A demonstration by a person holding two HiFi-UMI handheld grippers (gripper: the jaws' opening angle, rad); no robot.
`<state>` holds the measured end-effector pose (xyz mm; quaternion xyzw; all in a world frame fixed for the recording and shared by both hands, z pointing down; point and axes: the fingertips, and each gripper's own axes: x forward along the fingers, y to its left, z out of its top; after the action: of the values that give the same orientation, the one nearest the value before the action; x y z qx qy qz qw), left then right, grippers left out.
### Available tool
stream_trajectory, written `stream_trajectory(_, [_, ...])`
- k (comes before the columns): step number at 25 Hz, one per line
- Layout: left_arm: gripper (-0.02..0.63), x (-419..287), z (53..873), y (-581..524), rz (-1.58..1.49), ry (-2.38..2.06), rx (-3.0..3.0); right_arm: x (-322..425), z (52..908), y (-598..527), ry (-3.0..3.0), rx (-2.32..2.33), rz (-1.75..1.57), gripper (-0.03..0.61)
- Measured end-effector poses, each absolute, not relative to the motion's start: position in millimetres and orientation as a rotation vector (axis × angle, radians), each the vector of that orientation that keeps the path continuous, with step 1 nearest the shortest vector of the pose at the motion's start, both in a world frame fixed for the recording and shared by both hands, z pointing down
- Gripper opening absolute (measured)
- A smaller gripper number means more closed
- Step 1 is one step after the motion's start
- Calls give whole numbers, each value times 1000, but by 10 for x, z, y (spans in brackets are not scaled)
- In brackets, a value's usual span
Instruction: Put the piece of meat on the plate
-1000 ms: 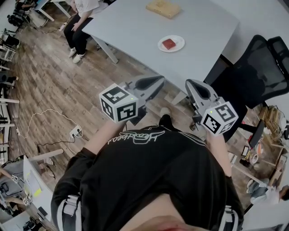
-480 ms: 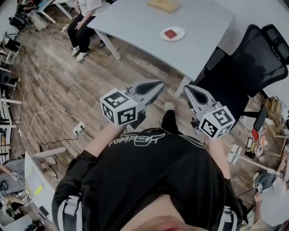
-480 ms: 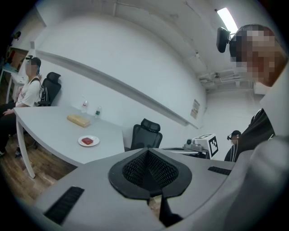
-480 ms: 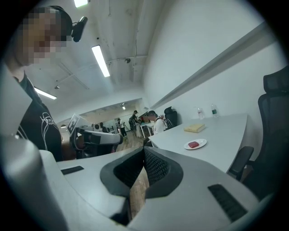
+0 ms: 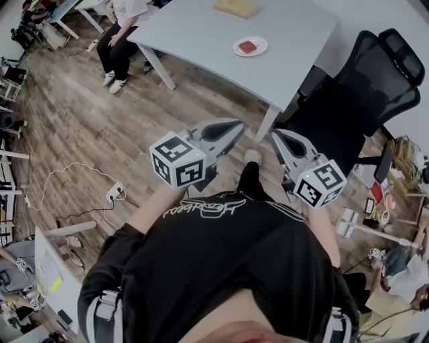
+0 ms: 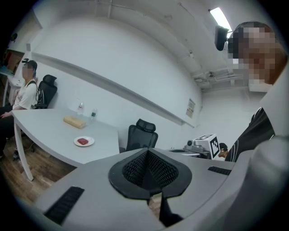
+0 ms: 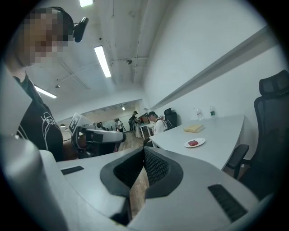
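Your left claw (image 5: 231,128): jaws pressed together, nothing between them. Your right claw (image 5: 276,137): pad tips meeting, with a thin wedge of wood floor (image 5: 87,114) showing below the pads, and nothing held. You hold both in front of your chest, side by side, near each other but not touching, pointing about level toward the grey bench (image 5: 201,33).

The piece of meat (image 5: 248,46), red and squarish, lies flat in the middle of the white plate (image 5: 263,44). The plate sits on the bench well ahead of both claws, well apart from either tip. In the left gripper view it lies ahead and to the left of the tip. In the right gripper view it lies ahead and to the right.

Beyond the plate, farther from the claws, a tan block (image 5: 236,7) lies on the same bench. Two small bottles (image 6: 80,107) stand past it near the wall.

A black office chair (image 5: 362,87) stands ahead and to the right of your right claw, beside the bench corner. A seated person (image 5: 124,27) is at the far left end of the bench, ahead and left of your left claw. A power strip (image 5: 115,195) with its cord lies on the floor to the left of the left claw.
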<state>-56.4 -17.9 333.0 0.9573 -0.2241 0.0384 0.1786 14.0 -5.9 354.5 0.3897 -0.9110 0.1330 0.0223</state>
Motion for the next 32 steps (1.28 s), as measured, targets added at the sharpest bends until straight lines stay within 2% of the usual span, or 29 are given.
stream_trajectory(32, [8, -241, 3405, -199, 147, -510, 2716, 375, 3552, -101, -2743, 1277, 387, 6])
